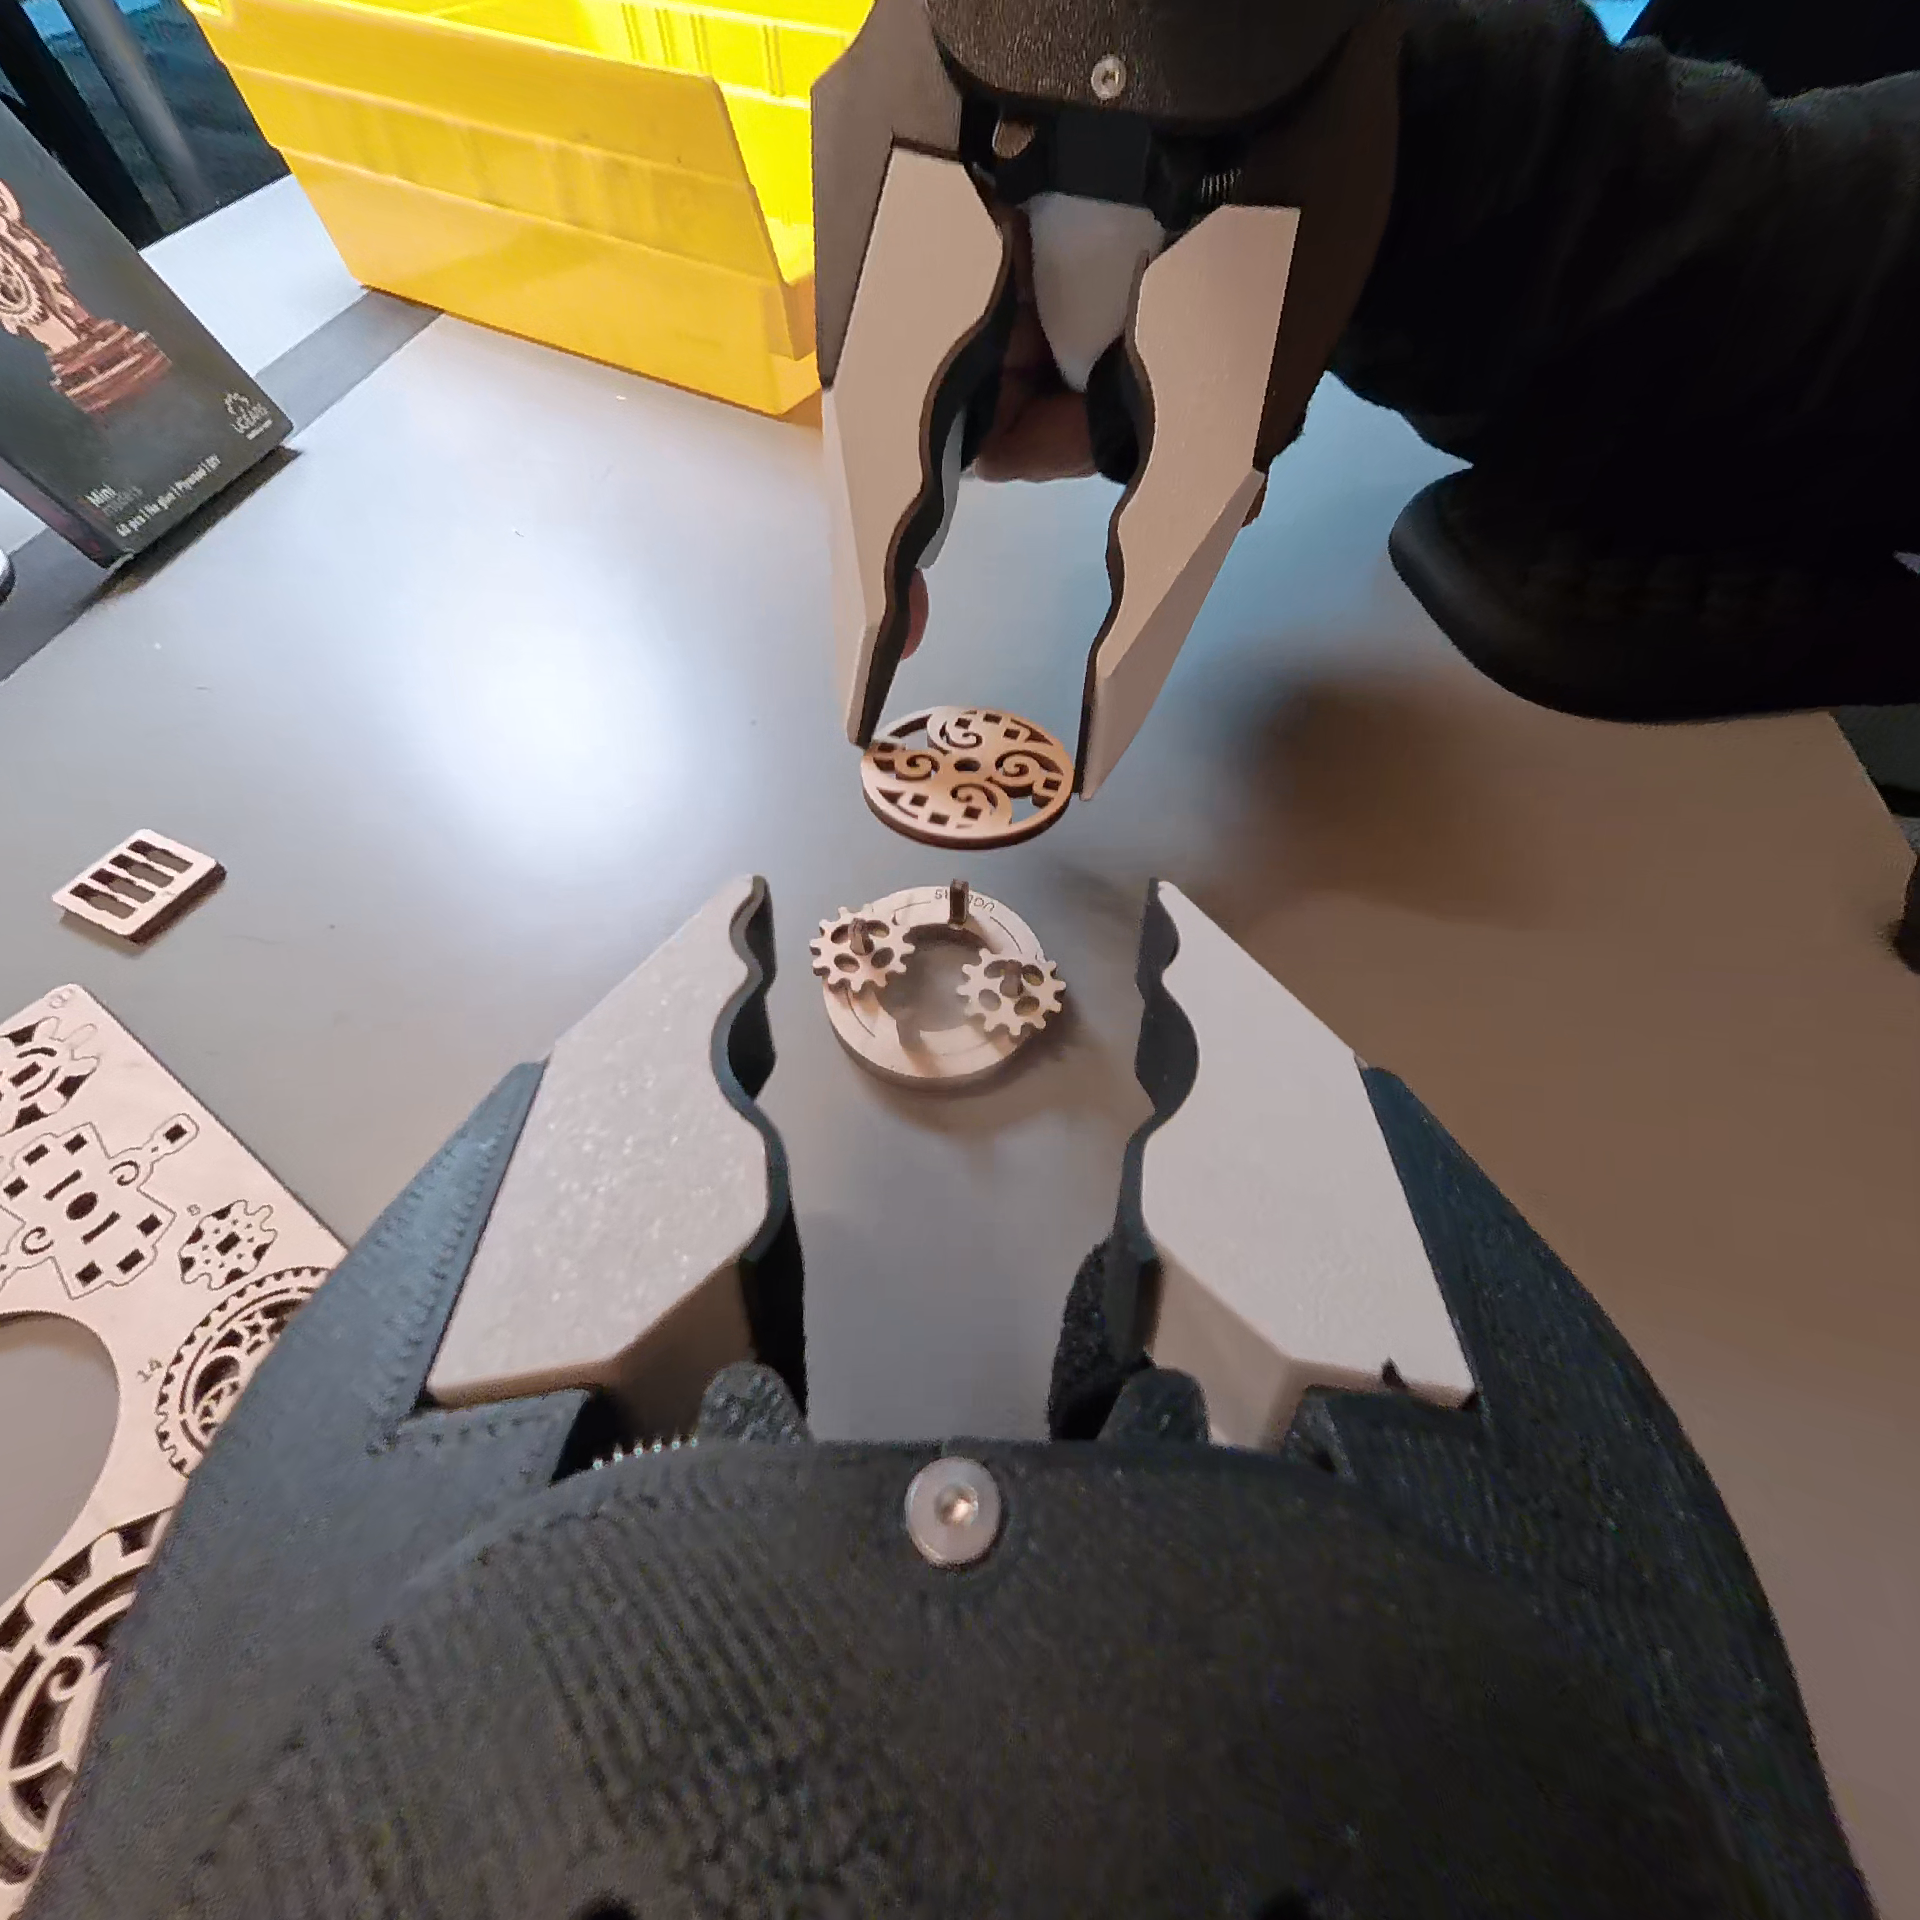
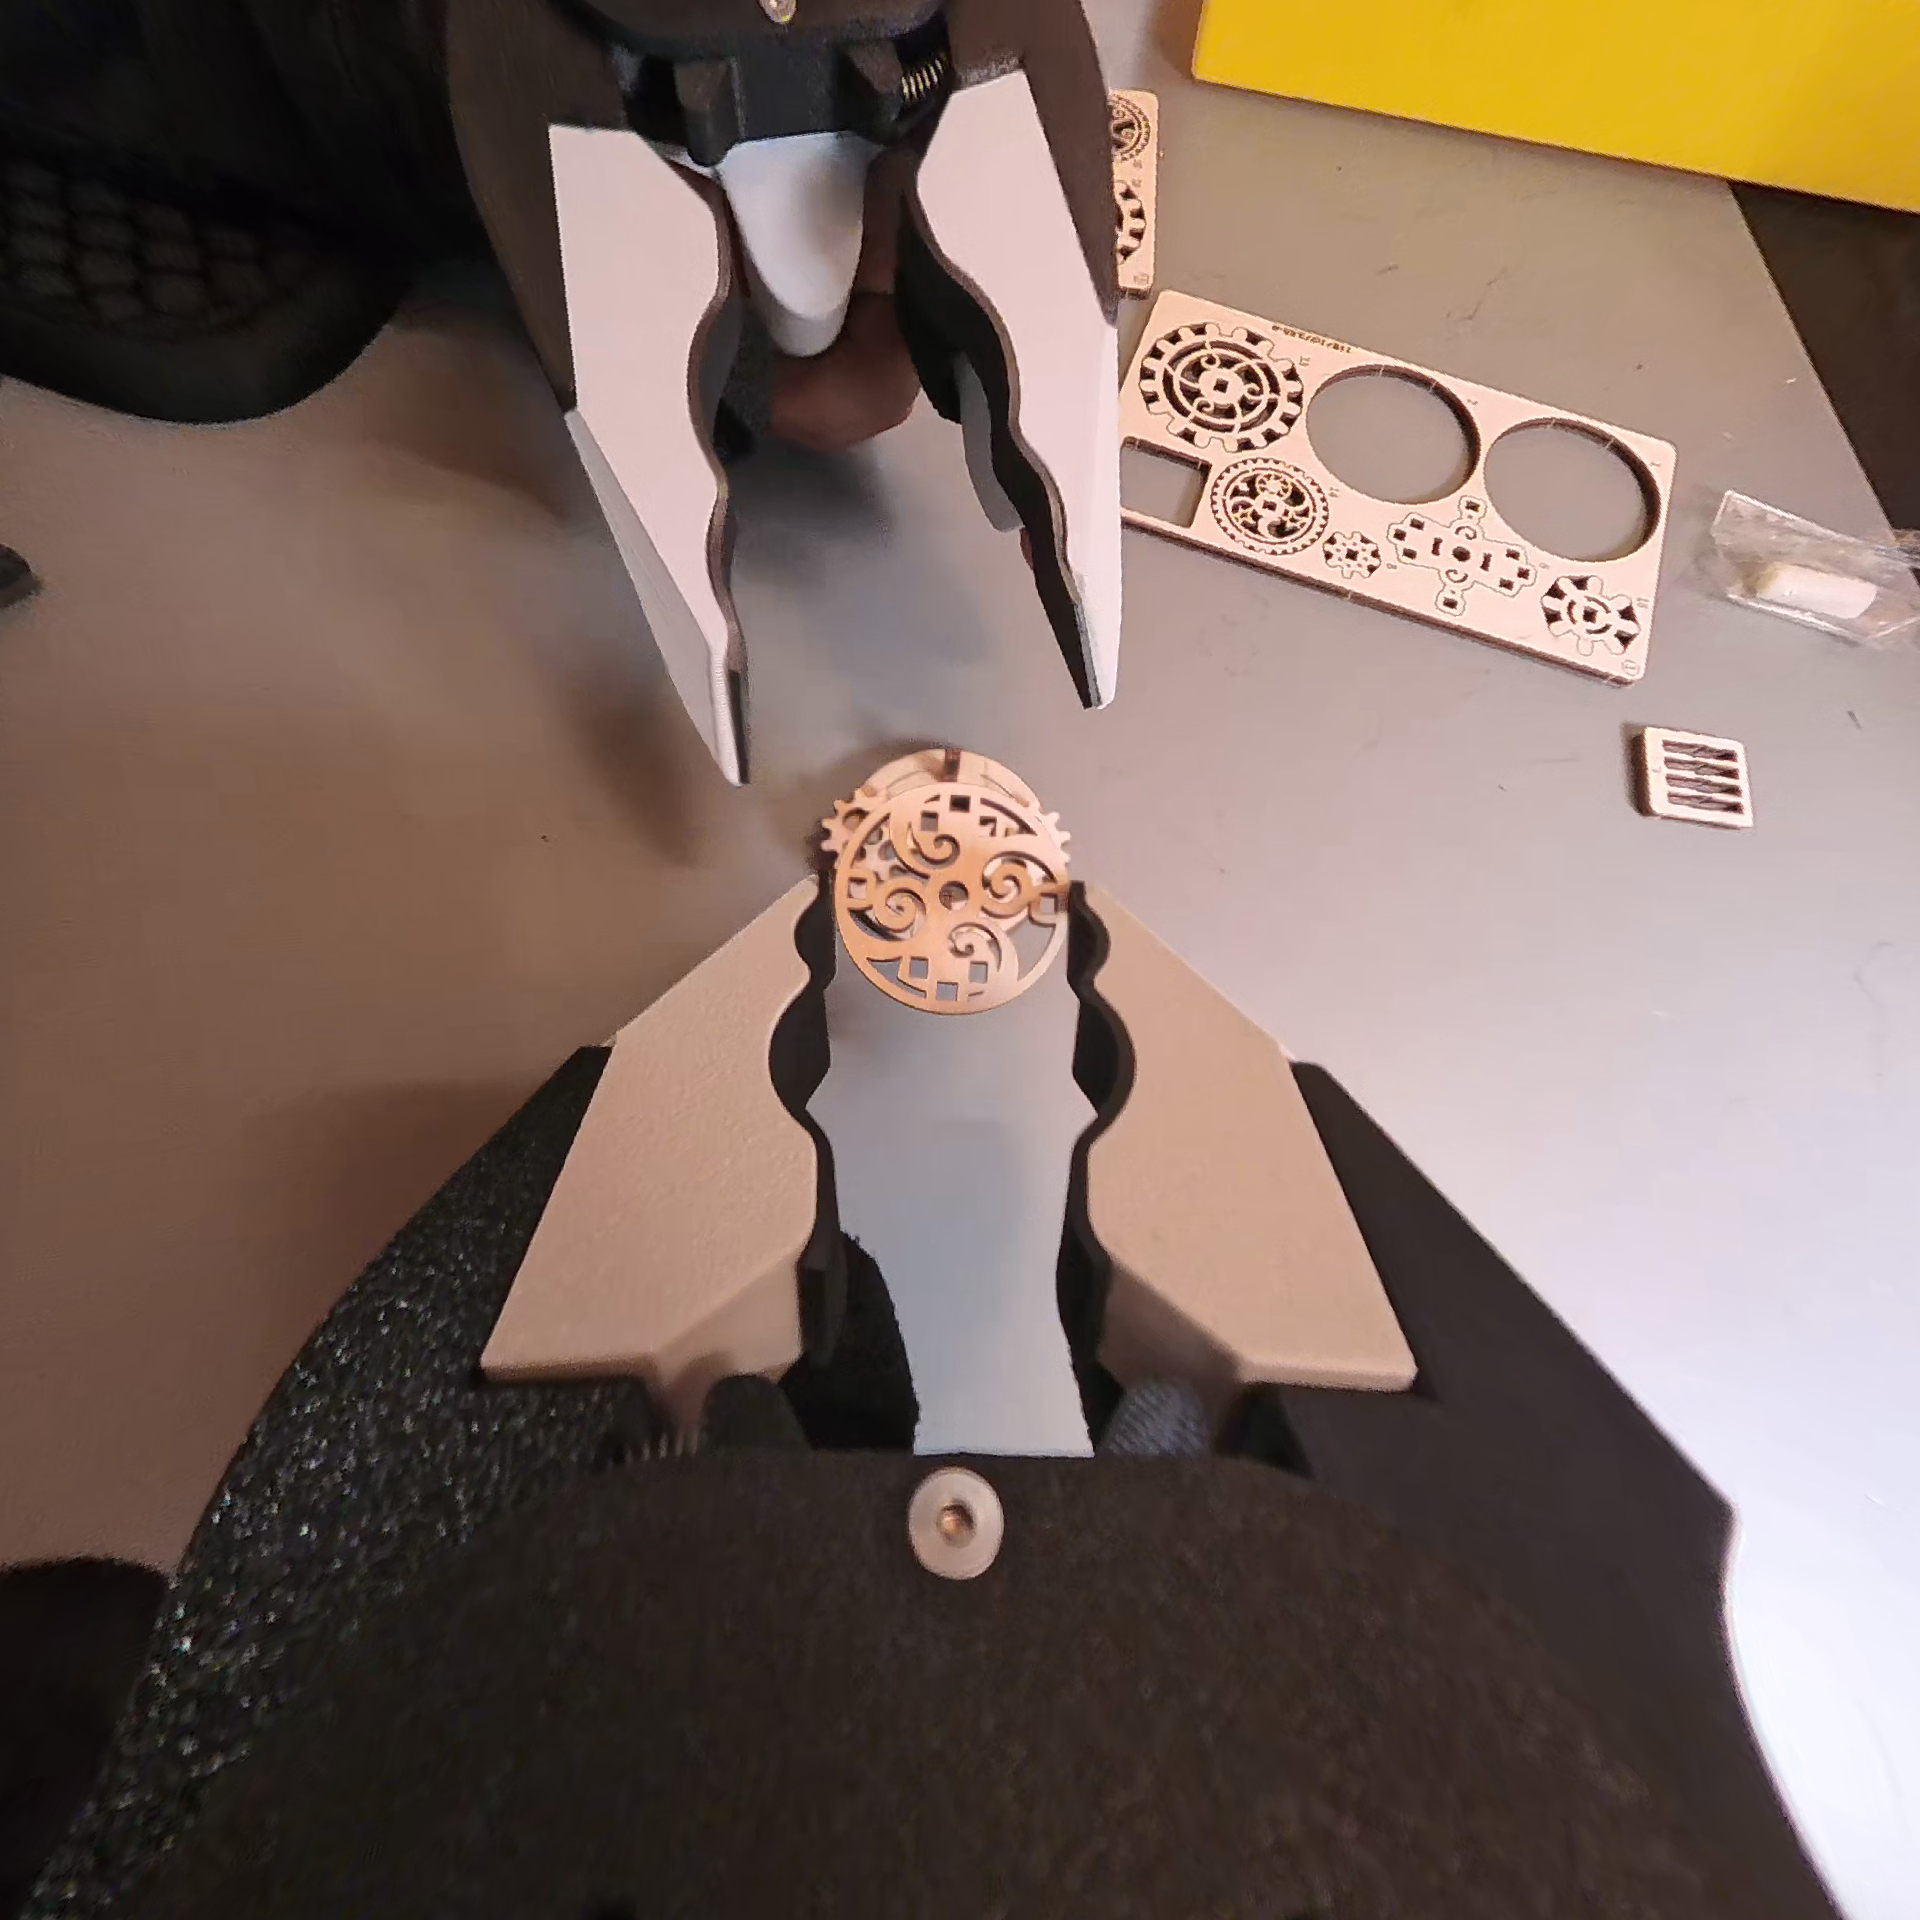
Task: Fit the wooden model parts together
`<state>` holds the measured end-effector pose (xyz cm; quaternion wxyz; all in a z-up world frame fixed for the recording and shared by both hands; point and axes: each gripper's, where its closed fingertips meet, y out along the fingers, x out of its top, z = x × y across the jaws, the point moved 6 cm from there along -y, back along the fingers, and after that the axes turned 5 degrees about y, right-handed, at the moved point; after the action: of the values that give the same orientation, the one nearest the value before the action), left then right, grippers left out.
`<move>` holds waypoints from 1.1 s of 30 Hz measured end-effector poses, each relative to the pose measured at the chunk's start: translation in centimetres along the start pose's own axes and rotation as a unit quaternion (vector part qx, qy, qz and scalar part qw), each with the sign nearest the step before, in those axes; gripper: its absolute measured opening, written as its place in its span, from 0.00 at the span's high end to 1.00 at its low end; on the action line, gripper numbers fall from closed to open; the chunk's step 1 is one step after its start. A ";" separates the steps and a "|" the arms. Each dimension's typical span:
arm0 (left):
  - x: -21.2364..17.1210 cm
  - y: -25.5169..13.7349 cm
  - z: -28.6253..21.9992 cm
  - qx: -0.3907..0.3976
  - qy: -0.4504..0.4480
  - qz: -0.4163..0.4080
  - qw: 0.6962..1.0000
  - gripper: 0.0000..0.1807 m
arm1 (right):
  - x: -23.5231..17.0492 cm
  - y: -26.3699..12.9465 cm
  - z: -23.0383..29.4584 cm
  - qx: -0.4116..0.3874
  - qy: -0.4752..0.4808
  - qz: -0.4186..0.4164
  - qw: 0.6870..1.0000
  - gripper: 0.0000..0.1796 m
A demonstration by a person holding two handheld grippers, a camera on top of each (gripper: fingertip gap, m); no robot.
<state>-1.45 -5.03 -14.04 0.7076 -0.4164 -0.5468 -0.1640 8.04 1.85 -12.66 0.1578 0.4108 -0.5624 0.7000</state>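
Observation:
A round wooden base ring (image 1: 920,1065) lies flat on the grey table (image 1: 468,727) and carries two small gears (image 1: 854,951) and an upright pin. My left gripper (image 1: 956,914) is open and empty, with its fingertips on either side of the ring's near side. My right gripper (image 2: 951,899) is shut on an ornate cut-out wooden disc (image 2: 951,920) by its edges. It holds the disc level just above the ring (image 2: 914,774). In the left wrist view the right gripper (image 1: 977,764) comes in from the far side with the disc (image 1: 966,779). In the right wrist view the left gripper (image 2: 914,732) shows open opposite.
A wooden parts sheet (image 2: 1392,488) with two round holes lies beside the work spot and also shows in the left wrist view (image 1: 104,1247). A small slotted wooden piece (image 1: 138,885) and a clear plastic bag (image 2: 1818,582) lie nearby. A yellow bin (image 1: 540,187) and a dark box (image 1: 125,395) stand at the back. My two grippers' fingertips are within a few centimetres of each other. The small slotted wooden piece (image 1: 138,885) is about 20 cm from both grippers' fingertips. My right wrist view (image 2: 1692,777) looks at it from another angle.

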 end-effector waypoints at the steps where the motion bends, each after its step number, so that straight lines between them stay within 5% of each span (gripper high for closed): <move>1: -0.1 0.1 0.0 0.000 -0.001 0.005 1.000 0.61 | -0.1 -0.1 -0.1 -0.001 0.002 0.000 1.000 0.76; 16: -2.7 1.2 0.3 0.017 0.008 0.130 0.991 0.62 | 0.1 1.8 0.6 0.012 -0.008 0.024 1.000 0.76; 33: -2.8 1.4 0.0 -0.003 0.014 0.137 0.990 0.71 | 0.9 3.3 -0.2 0.044 -0.020 0.036 0.998 0.76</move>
<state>-1.42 -4.84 -17.22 0.7298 -0.4872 -0.4742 -0.0724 5.16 0.74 -14.21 0.1032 0.4108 -0.5482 0.7212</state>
